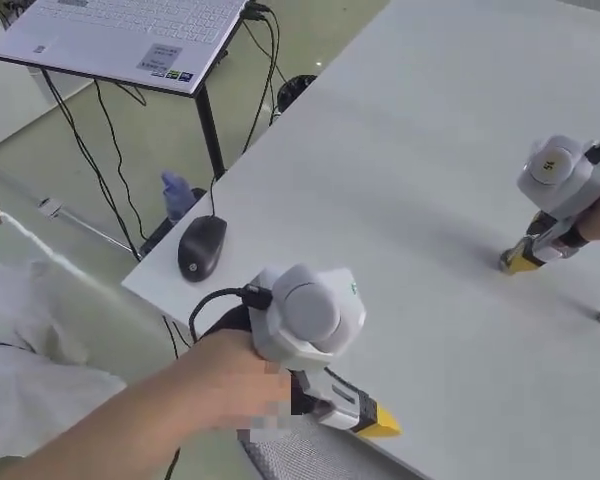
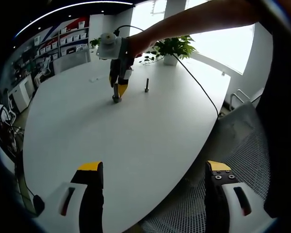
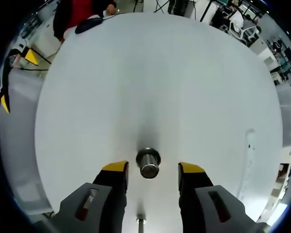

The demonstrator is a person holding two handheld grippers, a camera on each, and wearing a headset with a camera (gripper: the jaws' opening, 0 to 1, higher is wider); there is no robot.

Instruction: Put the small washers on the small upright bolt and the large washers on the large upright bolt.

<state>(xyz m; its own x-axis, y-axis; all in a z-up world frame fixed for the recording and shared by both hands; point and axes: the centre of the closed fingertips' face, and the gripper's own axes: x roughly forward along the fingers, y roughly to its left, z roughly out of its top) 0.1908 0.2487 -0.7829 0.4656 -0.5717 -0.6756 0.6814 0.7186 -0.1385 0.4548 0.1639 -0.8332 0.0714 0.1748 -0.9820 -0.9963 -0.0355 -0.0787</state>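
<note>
Nearest me, the left gripper [image 2: 153,167] hangs at the rim of the white table [image 1: 420,150], jaws spread wide. Farther across the tabletop, the right gripper [image 3: 153,168] points down with its yellow-tipped jaws apart, one on each side of the large upright bolt [image 3: 148,162], a gap showing on both sides. The small upright bolt [image 2: 146,85] stands near it, apart.

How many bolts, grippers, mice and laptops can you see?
Bolts: 2, large bolt and small bolt
Grippers: 2, left gripper and right gripper
Mouse: 1
Laptop: 1
Total: 6
</note>
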